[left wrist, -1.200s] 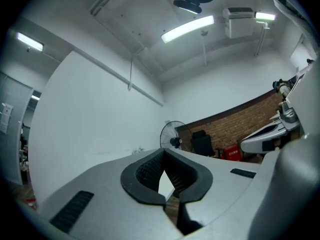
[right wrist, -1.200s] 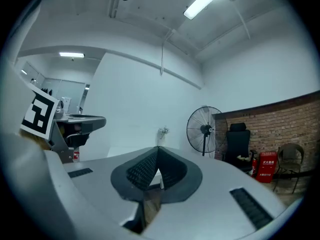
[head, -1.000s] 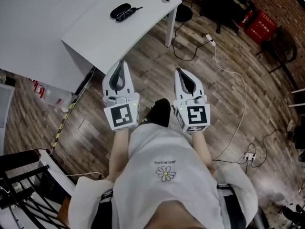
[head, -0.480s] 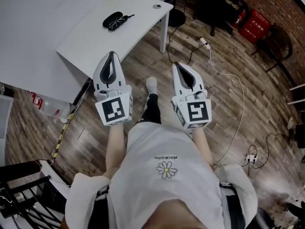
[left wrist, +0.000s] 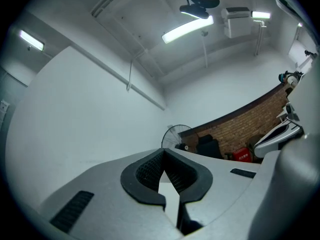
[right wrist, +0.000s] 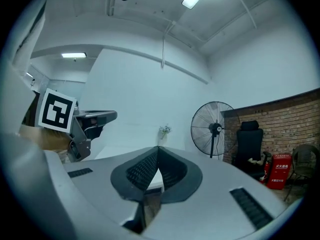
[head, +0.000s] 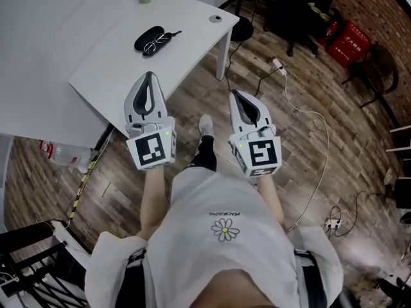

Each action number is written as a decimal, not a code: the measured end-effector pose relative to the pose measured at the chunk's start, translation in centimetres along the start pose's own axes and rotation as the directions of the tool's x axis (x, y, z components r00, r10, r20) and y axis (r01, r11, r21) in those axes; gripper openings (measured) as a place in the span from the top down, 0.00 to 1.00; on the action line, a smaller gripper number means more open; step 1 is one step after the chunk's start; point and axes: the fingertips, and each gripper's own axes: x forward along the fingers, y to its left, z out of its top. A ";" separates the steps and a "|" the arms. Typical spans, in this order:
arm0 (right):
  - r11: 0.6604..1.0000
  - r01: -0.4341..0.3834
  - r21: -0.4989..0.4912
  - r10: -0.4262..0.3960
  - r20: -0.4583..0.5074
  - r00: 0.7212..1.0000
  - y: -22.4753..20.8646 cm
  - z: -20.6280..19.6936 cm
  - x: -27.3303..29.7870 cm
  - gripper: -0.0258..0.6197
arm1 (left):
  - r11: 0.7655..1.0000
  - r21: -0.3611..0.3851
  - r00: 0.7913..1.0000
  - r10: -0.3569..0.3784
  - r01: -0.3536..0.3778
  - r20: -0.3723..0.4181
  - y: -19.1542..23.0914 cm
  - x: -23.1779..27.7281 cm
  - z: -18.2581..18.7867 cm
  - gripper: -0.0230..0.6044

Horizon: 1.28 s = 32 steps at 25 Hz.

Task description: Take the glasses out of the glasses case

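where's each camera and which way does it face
Head view: on the head, down at table, glasses case; shows left gripper, right gripper, forearms.
Left gripper view: on it, along shut jaws toward wall; right gripper at right.
Right gripper view: on it, along shut jaws toward fan; left gripper at left.
Both share the fan.

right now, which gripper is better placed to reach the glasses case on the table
Left, probably: the left gripper is nearer the table edge and the glasses case; the right gripper is over floor. Both are shut, empty.
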 end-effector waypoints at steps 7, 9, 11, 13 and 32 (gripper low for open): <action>0.998 -0.057 0.007 0.057 -0.029 0.998 -3.1 0.6 12.9 0.95 | 0.998 -0.044 0.999 0.046 -0.046 -0.003 4.4 12.4 -2.7 0.94; 0.997 -0.075 0.005 0.075 -0.043 0.996 -3.9 1.2 16.7 0.95 | 0.997 -0.052 0.998 0.059 -0.060 -0.009 5.9 15.8 -3.6 0.94; 0.994 -0.110 -0.019 0.109 -0.044 0.993 -4.5 1.6 20.8 0.95 | 0.995 -0.058 0.997 0.081 -0.081 -0.016 7.4 18.9 -5.0 0.94; 0.987 -0.151 -0.052 0.148 -0.056 0.987 -4.7 1.7 24.6 0.95 | 0.992 -0.058 0.994 0.109 -0.110 -0.028 9.0 21.5 -6.6 0.94; 0.864 -0.503 0.006 0.502 -0.061 0.863 -0.8 1.2 39.8 0.95 | 0.928 0.023 0.925 0.372 -0.371 -0.082 16.7 25.3 -10.1 0.94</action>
